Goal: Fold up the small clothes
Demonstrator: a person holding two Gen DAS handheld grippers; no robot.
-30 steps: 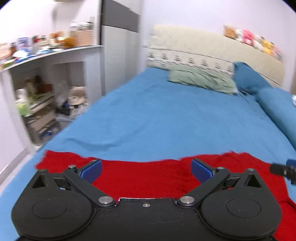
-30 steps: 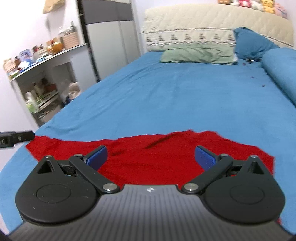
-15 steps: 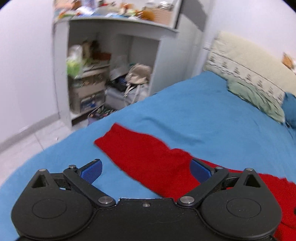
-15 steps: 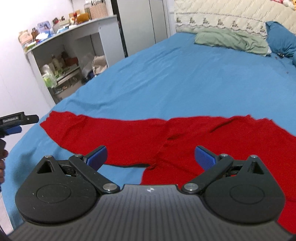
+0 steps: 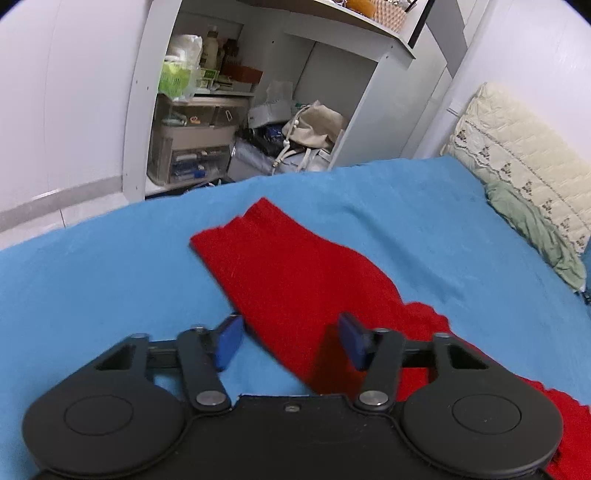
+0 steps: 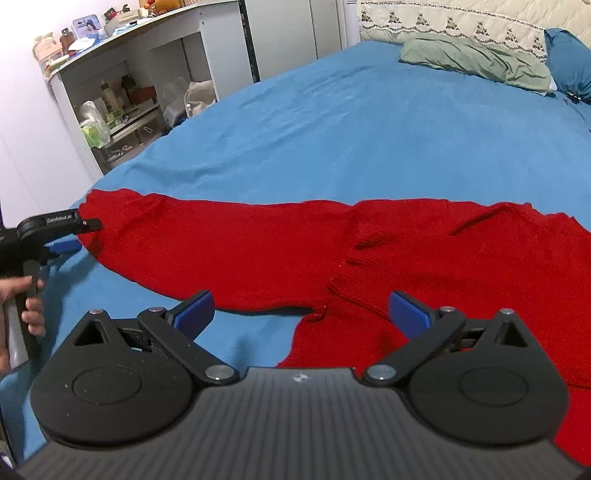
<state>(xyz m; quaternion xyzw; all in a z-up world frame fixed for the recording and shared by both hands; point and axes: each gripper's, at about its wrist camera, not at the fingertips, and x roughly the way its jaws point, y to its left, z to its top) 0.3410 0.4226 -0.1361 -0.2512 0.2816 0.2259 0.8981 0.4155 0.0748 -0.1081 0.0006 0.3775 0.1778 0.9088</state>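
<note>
A red knitted sweater [image 6: 424, 258] lies flat on the blue bedspread [image 6: 351, 122], one sleeve [image 6: 192, 243] stretched out to the left. In the left wrist view that sleeve [image 5: 295, 269] runs away from me to its cuff. My left gripper [image 5: 290, 341] is open, low over the sleeve's near part, its jaws narrower than before. It also shows in the right wrist view [image 6: 70, 234], beside the cuff. My right gripper [image 6: 301, 312] is open and empty above the sweater's armpit area.
A white shelf unit [image 5: 236, 96] full of boxes, bottles and bags stands left of the bed. A green pillow [image 6: 472, 61], a blue pillow [image 6: 569, 62] and a cream headboard [image 6: 461, 22] are at the far end. The bed's edge [image 5: 110, 221] is near the cuff.
Both grippers swung left and dropped toward the sweater. The left gripper turned to face the sleeve's cuff and its jaws narrowed. The right gripper came closer over the armpit.
</note>
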